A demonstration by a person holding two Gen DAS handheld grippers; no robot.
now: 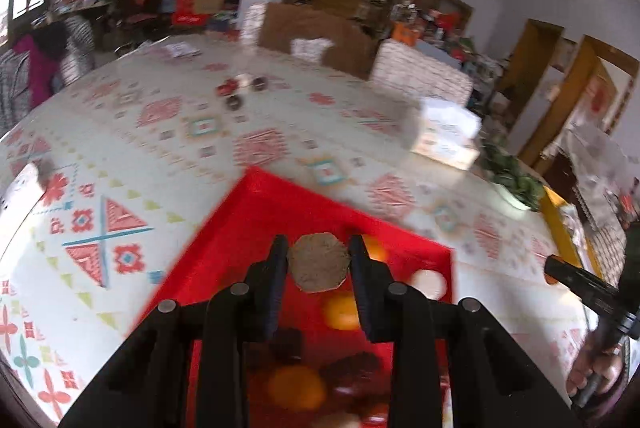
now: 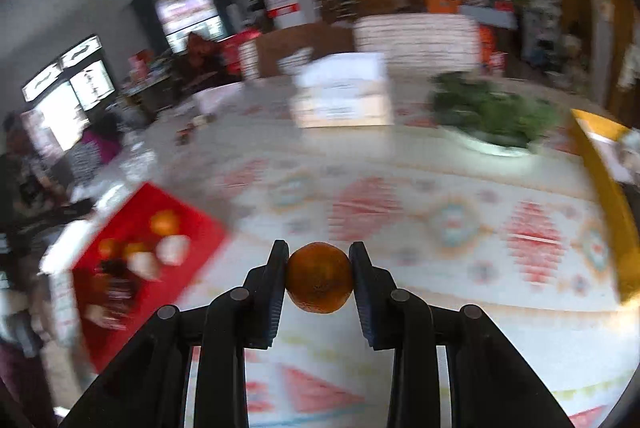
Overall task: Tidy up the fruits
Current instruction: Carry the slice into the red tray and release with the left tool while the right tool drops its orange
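- Left gripper (image 1: 319,260) is clamped on a brown fruit (image 1: 318,262), held clear above the red tray (image 1: 256,204), apparently to sort it out.
- Right gripper (image 2: 319,276) grips an orange (image 2: 319,277) over the worktop (image 2: 440,228), right of the tray, likely heading for the yellow tray (image 2: 608,196).

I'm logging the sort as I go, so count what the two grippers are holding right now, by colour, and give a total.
Orange: 1, the orange fruit clamped in the right gripper
Brown: 1, the brown round piece clamped in the left gripper
Total: 2
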